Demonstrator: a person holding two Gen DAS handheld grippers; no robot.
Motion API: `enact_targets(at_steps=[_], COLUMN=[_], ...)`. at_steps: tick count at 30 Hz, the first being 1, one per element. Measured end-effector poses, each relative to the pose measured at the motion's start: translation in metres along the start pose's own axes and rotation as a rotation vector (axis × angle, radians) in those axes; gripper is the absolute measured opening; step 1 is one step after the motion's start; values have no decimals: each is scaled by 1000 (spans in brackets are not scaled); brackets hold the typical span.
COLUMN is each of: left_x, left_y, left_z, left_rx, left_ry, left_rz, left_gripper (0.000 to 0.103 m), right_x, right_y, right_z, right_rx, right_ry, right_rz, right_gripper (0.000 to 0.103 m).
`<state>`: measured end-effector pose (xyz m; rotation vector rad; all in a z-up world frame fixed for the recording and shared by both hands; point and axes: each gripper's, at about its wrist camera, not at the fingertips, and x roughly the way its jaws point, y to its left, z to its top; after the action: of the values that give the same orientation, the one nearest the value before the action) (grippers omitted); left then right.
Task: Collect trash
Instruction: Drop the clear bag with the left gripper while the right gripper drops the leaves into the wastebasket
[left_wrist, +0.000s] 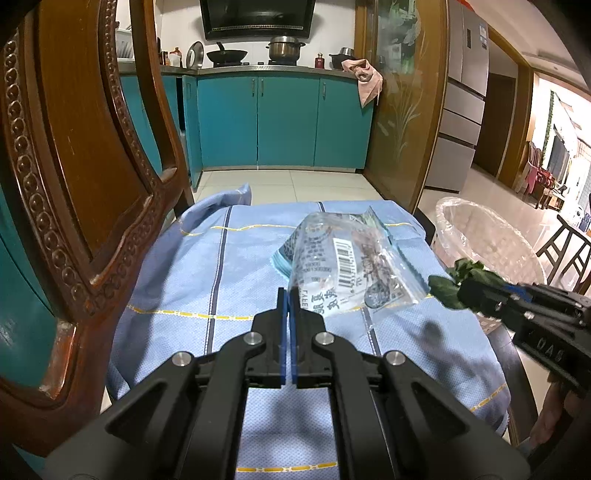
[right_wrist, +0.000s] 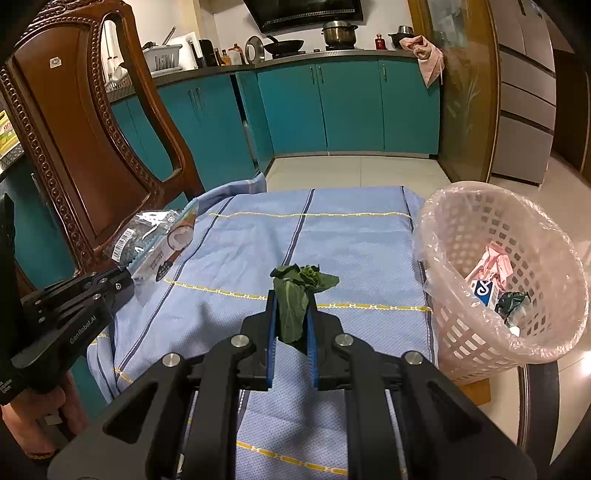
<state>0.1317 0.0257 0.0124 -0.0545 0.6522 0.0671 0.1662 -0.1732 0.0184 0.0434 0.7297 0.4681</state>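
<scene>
My left gripper (left_wrist: 289, 295) is shut on the corner of a clear plastic snack wrapper (left_wrist: 345, 267) with a barcode, held just above the blue tablecloth (left_wrist: 207, 266). In the right wrist view the wrapper (right_wrist: 155, 240) hangs at the left from the left gripper (right_wrist: 123, 277). My right gripper (right_wrist: 291, 299) is shut on a wilted green vegetable leaf (right_wrist: 295, 295) above the cloth. In the left wrist view it (left_wrist: 476, 291) holds the leaf (left_wrist: 454, 284) at the right. A pink lined trash basket (right_wrist: 461, 221) stands right of the table, with several pieces of trash inside.
A carved wooden chair (left_wrist: 74, 177) stands close on the left of the table. The basket rim (left_wrist: 480, 225) sits beyond the table's right edge. Teal kitchen cabinets (left_wrist: 280, 122) and a wooden glass door (left_wrist: 402, 99) lie behind, across tiled floor.
</scene>
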Motion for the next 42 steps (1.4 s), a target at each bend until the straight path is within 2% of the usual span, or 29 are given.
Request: enact_targets(at_steps=[2,4,5,7,9,10,11,12,14,15,17,19,22,24,28,30,32,33,34,35,38,42], left_x=[0,0,0,0,0,0,0,1,2,2,2,2,1,-2,-1,2,11,17,26,34,32,23], left_y=[0,1,1,1,1,0,-1,-2,-4,-7,-11,-21,-49,-80,-162,-202,-241,-252,-261,-265,-253,-206], left_z=[0,0,0,0,-1,-2,-2,-2,-3,-4,-5,-5,3,15,47,66,84,87,90,90,76,58], left_rx=[0,0,0,1,4,7,10,11,16,25,39,59,93,133,228,270,307,317,320,306,284,240], left_ry=[1,1,2,1,3,3,5,7,9,9,11,16,12,-3,-31,-42,-46,-34,-13,15,-1,-3], left_rz=[-1,0,0,-1,-3,-3,-4,-6,-11,-15,-23,-31,-83,-136,-262,-300,-324,-311,-283,-247,-195,-148], left_gripper=[2,2,2,2,2,2,2,2,2,2,2,2,2,2,2,3,10,20,57,88,93,95], right_x=[-11,-31,-42,-50,-42,-37,-31,-28,-34,-46,-67,-87,-102,-112,-127,-136,-139,-140,-139,-138,-135,-124], right_y=[-9,-30,-49,-81,-113,-124,-138,-150,-161,-165,-166,-164,-163,-164,-185,-195,-202,-205,-207,-206,-209,-192], right_z=[6,18,25,32,35,35,32,29,26,23,16,9,5,2,-10,-18,-22,-22,-22,-24,-22,-11], right_rx=[26,87,141,214,265,290,337,389,456,489,522,549,552,563,662,714,733,733,729,728,730,653], right_ry=[-56,-162,-223,-283,-278,-267,-248,-221,-226,-266,-345,-432,-498,-551,-619,-656,-671,-672,-662,-655,-626,-566], right_rz=[-12,-58,-91,-158,-213,-218,-213,-210,-192,-184,-179,-196,-296,-352,-399,-426,-428,-432,-426,-419,-383,-344], right_gripper=[14,14,15,15,34,61,80,82,83,85,97,100,100,100,100,100,100,100,100,100,100,100])
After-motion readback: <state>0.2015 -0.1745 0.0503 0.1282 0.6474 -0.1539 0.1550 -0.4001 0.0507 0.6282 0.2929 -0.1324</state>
